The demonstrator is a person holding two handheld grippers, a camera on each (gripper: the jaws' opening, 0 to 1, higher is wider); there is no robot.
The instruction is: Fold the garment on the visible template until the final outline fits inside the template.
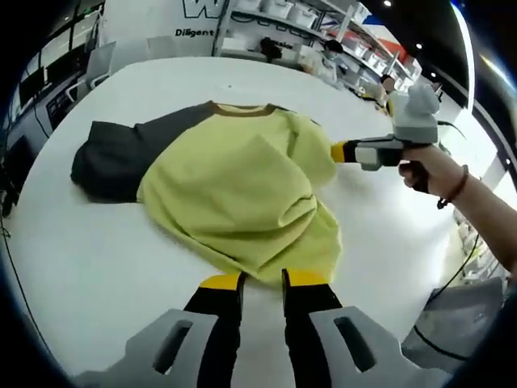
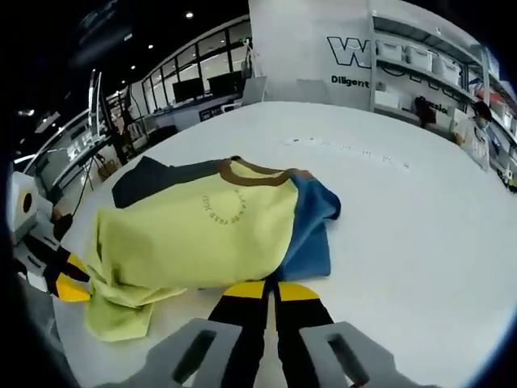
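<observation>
Left tool pinches the shirt hem on the bench; right tool, pressed together at the shirt's edge; right gripper view adds a blue sleeve.

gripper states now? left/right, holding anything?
Left gripper: shut on the shirt's hem.
Right gripper: shut on the shirt's side edge by the blue sleeve.

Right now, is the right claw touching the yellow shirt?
Touching. In the left gripper view the right claw has its yellow tips against the shirt at its edge, with no white table between them.
</observation>
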